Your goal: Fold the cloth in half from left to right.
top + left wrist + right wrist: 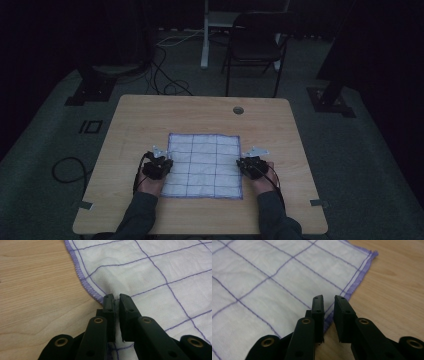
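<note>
No readable text, label, brand, number or sign appears anywhere.

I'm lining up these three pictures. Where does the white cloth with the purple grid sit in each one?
High view: the cloth lies at the table's centre, between both hands.
Left gripper view: it spreads across the upper right, its purple hem curving down to the jaws.
Right gripper view: it covers the left, hem running diagonally at right.
Shared landmark: the purple hem.
</note>
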Tool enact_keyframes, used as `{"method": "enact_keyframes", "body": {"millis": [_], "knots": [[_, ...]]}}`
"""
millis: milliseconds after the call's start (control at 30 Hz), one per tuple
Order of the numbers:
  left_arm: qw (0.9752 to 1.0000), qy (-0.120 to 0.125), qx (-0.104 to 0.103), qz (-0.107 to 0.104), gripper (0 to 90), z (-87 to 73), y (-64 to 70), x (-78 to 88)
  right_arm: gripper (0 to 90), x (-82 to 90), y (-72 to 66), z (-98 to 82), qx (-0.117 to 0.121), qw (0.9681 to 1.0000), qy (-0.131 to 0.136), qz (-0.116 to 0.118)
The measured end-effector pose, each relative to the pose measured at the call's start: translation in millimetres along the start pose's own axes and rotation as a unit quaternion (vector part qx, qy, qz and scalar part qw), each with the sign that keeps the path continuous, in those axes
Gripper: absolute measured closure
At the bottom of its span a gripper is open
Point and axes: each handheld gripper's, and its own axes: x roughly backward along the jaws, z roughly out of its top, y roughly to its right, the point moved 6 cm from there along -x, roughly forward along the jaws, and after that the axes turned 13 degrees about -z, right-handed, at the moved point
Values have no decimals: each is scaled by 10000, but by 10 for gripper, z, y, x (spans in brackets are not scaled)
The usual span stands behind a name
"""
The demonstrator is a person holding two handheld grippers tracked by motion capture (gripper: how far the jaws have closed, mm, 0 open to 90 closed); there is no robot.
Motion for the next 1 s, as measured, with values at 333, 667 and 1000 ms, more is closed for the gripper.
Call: {"method": "enact_keyframes", "body": {"millis": [333,667,1000], "knots": [[9998,28,158,-75,854,4,-45,13,747,-26,-41,-19,64,9999,6,110],[9991,181,289,-242,862,46,-45,55,727,-51,-41,-47,26,9999,-12,130],[9981,434,142,-416,870,216,64,192,691,26,-53,-29,93,9999,81,16]]}}
